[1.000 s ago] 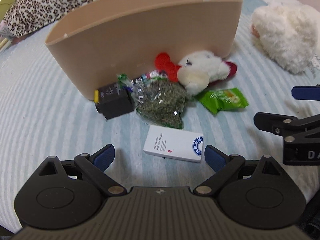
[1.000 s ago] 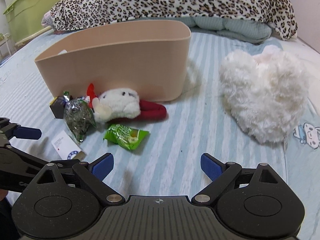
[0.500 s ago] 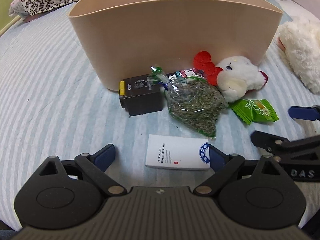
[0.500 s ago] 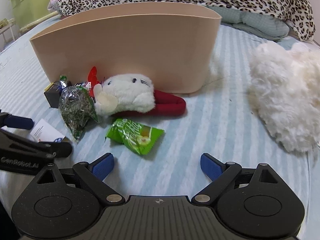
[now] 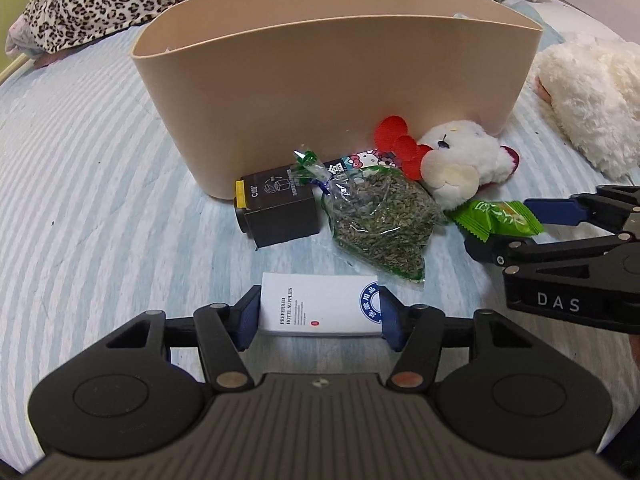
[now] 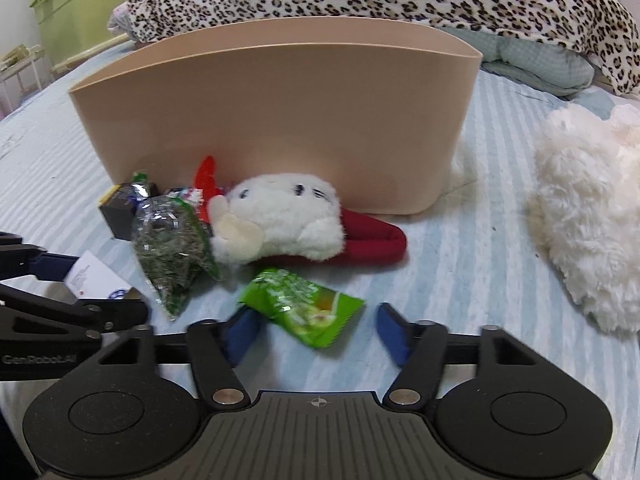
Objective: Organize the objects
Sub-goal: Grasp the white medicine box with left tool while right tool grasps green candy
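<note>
**Both grippers closing in on the pile in front of the bin**

I count six loose things on the striped bedspread (image 5: 92, 184) and one beige bin (image 5: 340, 92) standing upright behind them.

From the left, in my left wrist view: one black box (image 5: 280, 216) with a yellow end, just beside the bin's wall; one clear bag of dried green herbs (image 5: 380, 220) leaning against that box; one cartoon-printed packet (image 5: 368, 160) half hidden behind the bag; one small white plush toy (image 5: 460, 164) with red ears, lying against the bin; one green snack packet (image 5: 498, 218); and nearer me, one white hotel-supplies box (image 5: 320, 310).

My left gripper (image 5: 318, 316) has just been closing, and its blue pads (image 5: 249, 318) now sit flush on both short ends of the white box, clamped on it while it lies on the bedspread.

My right gripper (image 6: 316, 334) has also just been closing. The green snack packet (image 6: 304, 306) lies between its blue pads (image 6: 390, 334); the left one seems to touch the wrapper, while the right one stands clear of it, so nothing is pinched.

Far right, one large fluffy white plush (image 6: 588, 216) lies well apart from the pile.
</note>
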Tool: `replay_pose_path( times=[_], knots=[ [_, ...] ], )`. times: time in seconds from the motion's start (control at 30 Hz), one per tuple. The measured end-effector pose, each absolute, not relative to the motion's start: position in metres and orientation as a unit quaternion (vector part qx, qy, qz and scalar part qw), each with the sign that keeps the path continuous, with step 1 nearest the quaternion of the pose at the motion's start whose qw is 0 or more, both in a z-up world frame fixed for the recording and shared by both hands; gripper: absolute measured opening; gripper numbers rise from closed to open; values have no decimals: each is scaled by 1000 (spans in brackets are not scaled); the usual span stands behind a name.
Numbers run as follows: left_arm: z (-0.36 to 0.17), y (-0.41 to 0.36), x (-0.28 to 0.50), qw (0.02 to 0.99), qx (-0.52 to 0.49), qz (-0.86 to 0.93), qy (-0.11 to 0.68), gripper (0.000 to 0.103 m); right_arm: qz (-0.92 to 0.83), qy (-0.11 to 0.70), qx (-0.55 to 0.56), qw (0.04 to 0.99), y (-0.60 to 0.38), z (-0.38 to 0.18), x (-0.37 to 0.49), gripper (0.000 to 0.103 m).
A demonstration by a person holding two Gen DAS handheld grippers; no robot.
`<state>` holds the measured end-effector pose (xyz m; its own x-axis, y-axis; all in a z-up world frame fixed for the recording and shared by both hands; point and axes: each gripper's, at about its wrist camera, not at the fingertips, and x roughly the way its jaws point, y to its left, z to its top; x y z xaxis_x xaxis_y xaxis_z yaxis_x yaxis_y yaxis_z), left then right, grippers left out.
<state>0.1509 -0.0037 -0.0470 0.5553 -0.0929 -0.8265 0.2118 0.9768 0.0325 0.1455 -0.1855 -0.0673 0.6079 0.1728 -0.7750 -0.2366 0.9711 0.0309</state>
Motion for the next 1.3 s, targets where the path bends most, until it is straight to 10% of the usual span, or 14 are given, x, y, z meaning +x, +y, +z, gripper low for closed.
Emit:
replay_pose_path(
  times=[0.17, 0.63, 0.73, 0.8, 0.9, 1.03, 1.1, 1.3],
  knots=[
    [-47, -2, 147, 881, 53, -96, 461, 60, 126, 428, -37, 894, -183, -63, 139, 0],
    [-43, -1, 145, 882, 47, -96, 460, 60, 137, 434, -31, 890, -195, -64, 130, 1],
    [-45, -1, 145, 880, 48, -92, 463, 60, 127, 429, -20, 894, -198, -65, 130, 31],
    [-45, 0, 145, 880, 48, -91, 463, 60, 117, 422, -14, 899, -198, -63, 131, 68],
    [-46, 1, 147, 880, 46, -90, 464, 60, 103, 410, -6, 906, -197, -60, 136, 73],
    [-48, 3, 148, 880, 46, -88, 464, 60, 97, 422, 1, 901, -191, -69, 154, 73],
    [-48, 4, 149, 880, 44, -88, 464, 60, 92, 426, -3, 900, -187, -74, 161, 51],
    [-46, 6, 148, 881, 43, -87, 462, 60, 93, 417, -4, 904, -186, -75, 156, 31]
  ],
)
